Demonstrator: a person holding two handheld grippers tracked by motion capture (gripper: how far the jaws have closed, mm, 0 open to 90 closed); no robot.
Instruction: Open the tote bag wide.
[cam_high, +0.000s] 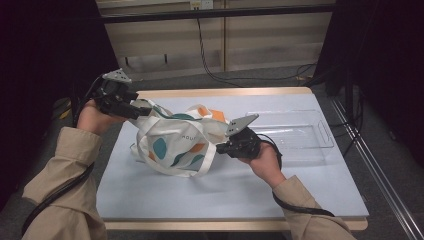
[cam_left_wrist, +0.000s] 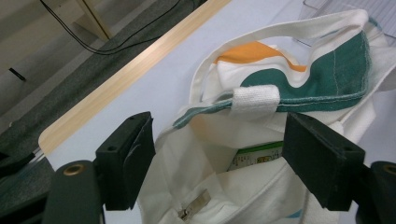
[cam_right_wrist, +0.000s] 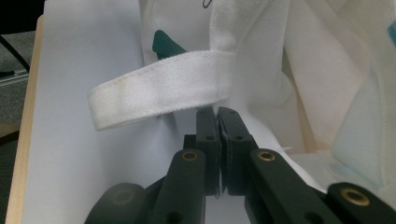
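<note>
On the pale blue table (cam_high: 300, 185), near its centre, lay a white tote bag (cam_high: 175, 145) with teal and orange shapes.

I held the left gripper (cam_high: 142, 111) at the bag's ten o'clock, jaws spread wide over its open mouth, where a green-edged label (cam_left_wrist: 254, 156) showed inside. My right gripper (cam_high: 220, 148) sat at its three o'clock, clenched on a thin fold of the cloth beneath a white strap (cam_right_wrist: 159, 88). At two o'clock stood a clear plastic tray (cam_high: 300, 131).

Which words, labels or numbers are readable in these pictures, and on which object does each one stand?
"OU": part of a grey word on the tote bag; the rest is hidden by a fold.
Green and white label inside the bag: print too small to read.
</note>
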